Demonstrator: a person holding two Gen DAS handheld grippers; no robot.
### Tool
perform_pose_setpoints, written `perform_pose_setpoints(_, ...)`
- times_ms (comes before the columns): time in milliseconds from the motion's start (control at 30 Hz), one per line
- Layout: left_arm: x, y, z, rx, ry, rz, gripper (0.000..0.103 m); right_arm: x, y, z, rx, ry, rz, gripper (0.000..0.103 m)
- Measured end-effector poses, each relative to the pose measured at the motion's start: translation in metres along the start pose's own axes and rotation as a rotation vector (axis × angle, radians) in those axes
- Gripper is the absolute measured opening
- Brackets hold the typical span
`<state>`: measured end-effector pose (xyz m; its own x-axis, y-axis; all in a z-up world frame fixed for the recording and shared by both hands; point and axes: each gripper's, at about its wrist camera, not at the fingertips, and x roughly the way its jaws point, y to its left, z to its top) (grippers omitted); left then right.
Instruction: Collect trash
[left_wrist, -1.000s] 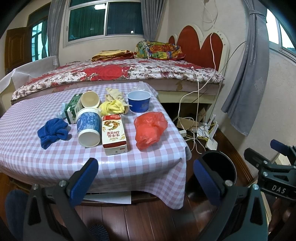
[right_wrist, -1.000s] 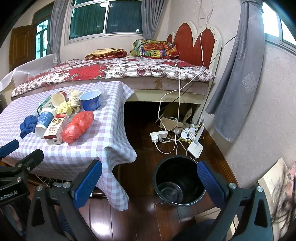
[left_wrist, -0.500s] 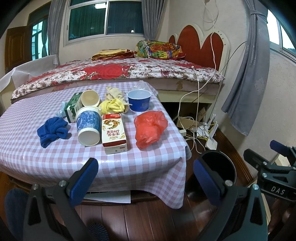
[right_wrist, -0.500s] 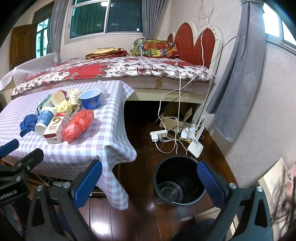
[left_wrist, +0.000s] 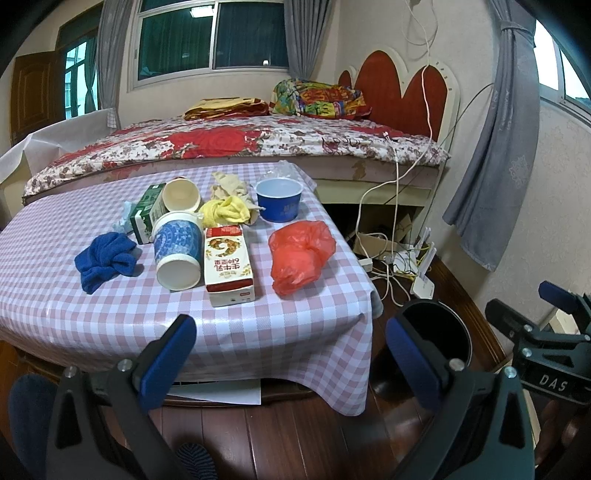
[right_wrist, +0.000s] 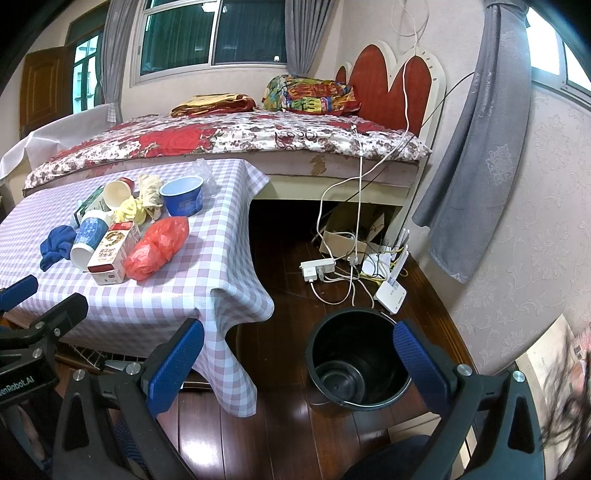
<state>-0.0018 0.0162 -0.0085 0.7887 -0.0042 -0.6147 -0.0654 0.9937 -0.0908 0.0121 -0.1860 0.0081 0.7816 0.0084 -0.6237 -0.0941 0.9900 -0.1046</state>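
Observation:
Trash lies on the checked table (left_wrist: 55, 295): a red plastic bag (left_wrist: 299, 254), a milk carton (left_wrist: 228, 264), a tipped blue paper cup (left_wrist: 176, 249), a blue bowl (left_wrist: 279, 199), a green carton (left_wrist: 147, 214), a cream cup (left_wrist: 183, 195), yellow and beige wads (left_wrist: 225, 210) and a blue cloth (left_wrist: 105, 260). A black bin (right_wrist: 356, 363) stands on the floor right of the table. My left gripper (left_wrist: 291, 360) is open before the table's near edge, nothing in it. My right gripper (right_wrist: 299, 365) is open above the bin's left rim, nothing in it.
Behind the table is a bed (left_wrist: 221, 144) with a red headboard. A power strip (right_wrist: 317, 267), cables and a white router (right_wrist: 389, 290) lie on the wooden floor beyond the bin. A grey curtain (right_wrist: 465, 166) hangs at the right wall.
Both views have shifted only very slightly toward the table. Nothing on the table has moved and both grippers stay open.

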Motion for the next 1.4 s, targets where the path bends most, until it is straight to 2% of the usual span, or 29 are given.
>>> perform_pose_setpoints(233,0.001,0.001,-0.001,-0.030,0.000,-0.021,0.103,0.002,0.002,-0.004,-0.001,0.008,0.023,0.103)
perform_pose_setpoints(367,0.003,0.008,0.001,-0.038,0.011,-0.028,0.103,0.003,0.006,-0.001,-0.004,0.003,0.079,0.103)
perform_pose_setpoints(567,0.009,0.038,0.004,-0.086,0.014,0.001,0.103,0.022,0.028,0.004,-0.043,0.039,0.174,0.103)
perform_pose_setpoints(667,0.014,0.061,0.005,-0.134,0.011,0.015,0.103,0.030,0.046,0.007,-0.058,0.016,0.210,0.103)
perform_pose_setpoints(767,0.025,0.079,0.006,-0.139,0.025,0.063,0.101,0.039,0.065,0.015,-0.068,-0.010,0.251,0.103)
perform_pose_setpoints(933,0.043,0.102,0.012,-0.157,0.017,0.119,0.094,0.065,0.097,0.031,-0.100,-0.014,0.285,0.090)
perform_pose_setpoints(1133,0.063,0.114,0.019,-0.179,0.025,0.107,0.084,0.091,0.125,0.045,-0.115,0.003,0.324,0.083)
perform_pose_setpoints(1233,0.069,0.117,0.022,-0.191,0.024,0.104,0.084,0.109,0.137,0.048,-0.124,0.038,0.347,0.072)
perform_pose_setpoints(1400,0.084,0.120,0.028,-0.207,0.029,0.092,0.084,0.133,0.148,0.051,-0.126,0.082,0.368,0.066)
